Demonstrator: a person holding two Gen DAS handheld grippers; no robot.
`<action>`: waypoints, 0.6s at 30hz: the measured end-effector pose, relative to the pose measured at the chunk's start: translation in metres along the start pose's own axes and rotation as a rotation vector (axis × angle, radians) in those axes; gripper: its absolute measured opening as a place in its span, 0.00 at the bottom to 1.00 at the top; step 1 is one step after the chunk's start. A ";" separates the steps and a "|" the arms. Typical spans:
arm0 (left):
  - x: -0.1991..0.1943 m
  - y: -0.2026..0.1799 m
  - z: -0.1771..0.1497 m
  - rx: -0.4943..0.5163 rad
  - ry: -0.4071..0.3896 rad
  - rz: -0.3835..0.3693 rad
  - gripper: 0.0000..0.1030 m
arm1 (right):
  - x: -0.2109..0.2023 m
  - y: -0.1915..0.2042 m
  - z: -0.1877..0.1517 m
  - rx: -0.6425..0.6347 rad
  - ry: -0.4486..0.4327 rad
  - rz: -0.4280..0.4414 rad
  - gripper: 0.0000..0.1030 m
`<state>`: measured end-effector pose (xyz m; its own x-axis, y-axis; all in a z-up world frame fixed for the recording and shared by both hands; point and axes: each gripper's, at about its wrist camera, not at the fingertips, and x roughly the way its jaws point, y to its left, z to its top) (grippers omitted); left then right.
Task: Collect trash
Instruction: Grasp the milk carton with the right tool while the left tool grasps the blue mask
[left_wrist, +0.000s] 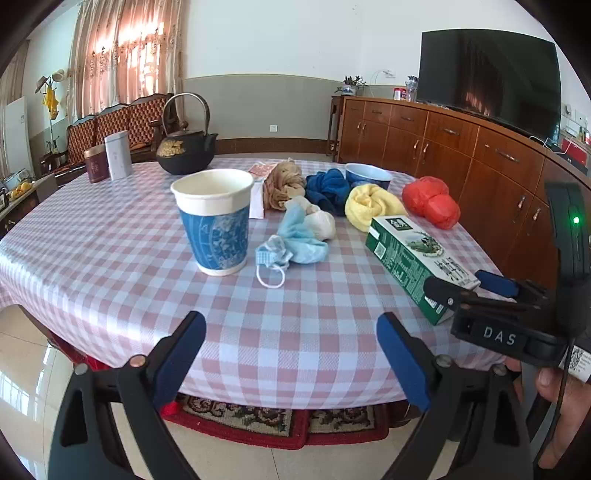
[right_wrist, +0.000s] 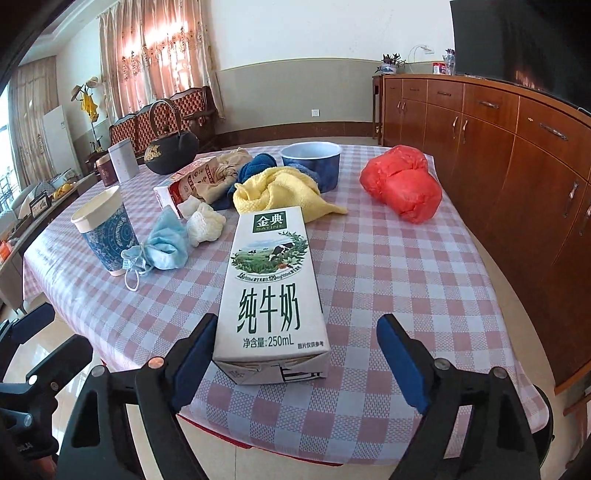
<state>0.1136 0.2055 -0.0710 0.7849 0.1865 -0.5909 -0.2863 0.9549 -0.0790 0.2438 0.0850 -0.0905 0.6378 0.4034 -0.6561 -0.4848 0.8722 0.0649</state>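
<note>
On the checked tablecloth (right_wrist: 388, 266) near the table's front edge lies a milk carton (right_wrist: 271, 291), flat on its side with its base toward the right gripper (right_wrist: 297, 354). That gripper's jaws are spread wide: the left pad sits just beside the carton's near corner, the right pad stands well apart from it, and nothing is held. The left gripper (left_wrist: 291, 350) hovers at the table edge, jaws likewise spread and empty, pointed toward a blue paper cup (left_wrist: 214, 225) standing upright. Beside the cup lies a crumpled blue mask (left_wrist: 291, 243), touching a white wad (left_wrist: 321, 221). Behind these are a tan cloth (left_wrist: 284, 184), a dark blue cloth (left_wrist: 328, 188), a yellow cloth (left_wrist: 369, 203), a blue bowl (left_wrist: 369, 175) and a red bag (left_wrist: 432, 201). A second carton (right_wrist: 188, 181) lies by the tan cloth. A black kettle (left_wrist: 184, 147) and two tins (left_wrist: 109, 157) stand at the far side.
</note>
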 end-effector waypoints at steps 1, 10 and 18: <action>0.003 -0.002 0.003 0.004 -0.003 -0.002 0.91 | 0.002 -0.001 0.001 0.002 0.002 0.005 0.82; 0.034 0.004 0.020 -0.012 0.006 -0.024 0.78 | -0.008 -0.007 0.005 -0.010 -0.060 0.011 0.56; 0.062 0.003 0.031 -0.026 0.052 -0.029 0.70 | -0.010 -0.026 0.019 0.028 -0.118 -0.021 0.56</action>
<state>0.1782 0.2271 -0.0833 0.7638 0.1460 -0.6287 -0.2786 0.9532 -0.1172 0.2617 0.0639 -0.0715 0.7146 0.4132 -0.5645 -0.4548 0.8875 0.0740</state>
